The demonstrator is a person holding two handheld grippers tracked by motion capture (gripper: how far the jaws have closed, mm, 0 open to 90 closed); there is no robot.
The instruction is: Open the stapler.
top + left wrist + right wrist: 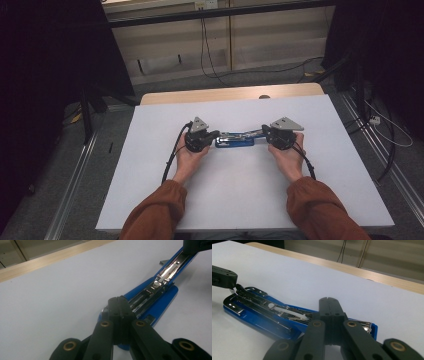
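Both forearms, in rust-brown sleeves, come in from the near edge and angle inward toward the middle of the table. The left hand point(190, 156) cups its gripper from below and behind, and the left gripper point(214, 135) points to the person's right, its grey three-cornered plate on top and its black cable looping back along the wrist. The right hand point(288, 157) mirrors it, and the right gripper point(265, 131) points leftward, so the two tips face each other. In each gripper view the two black jaws stand pressed flat together. Whether anything thin sits between them I cannot quite tell.
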